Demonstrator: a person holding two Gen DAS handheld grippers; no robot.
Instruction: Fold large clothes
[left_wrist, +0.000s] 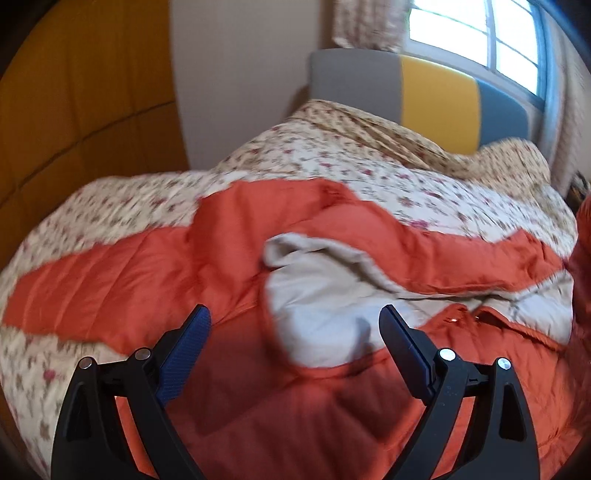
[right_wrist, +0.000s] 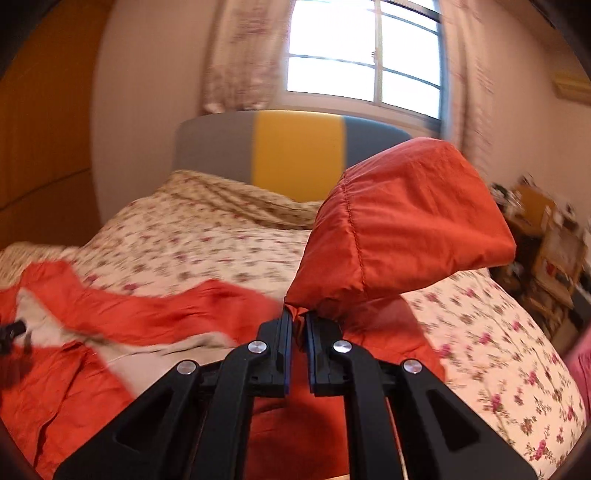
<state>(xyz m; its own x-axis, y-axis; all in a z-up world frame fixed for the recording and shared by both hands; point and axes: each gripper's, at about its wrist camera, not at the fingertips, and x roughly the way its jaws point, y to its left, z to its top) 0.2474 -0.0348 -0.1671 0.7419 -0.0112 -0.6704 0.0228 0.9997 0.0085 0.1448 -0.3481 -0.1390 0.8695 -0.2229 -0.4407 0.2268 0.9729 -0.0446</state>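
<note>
Right wrist: right claw (right_wrist: 298, 317) pinching orange jacket (right_wrist: 399, 229) fold, lifted ahead.

We read this as home bedroom: bed (right_wrist: 221, 240) with floral quilt fills centre, padded headboard (right_wrist: 295, 147) in grey, yellow, blue behind it, window (right_wrist: 365, 55) with floral curtains (right_wrist: 240, 55) at top, cluttered shelves (right_wrist: 546, 236) at right edge.
</note>
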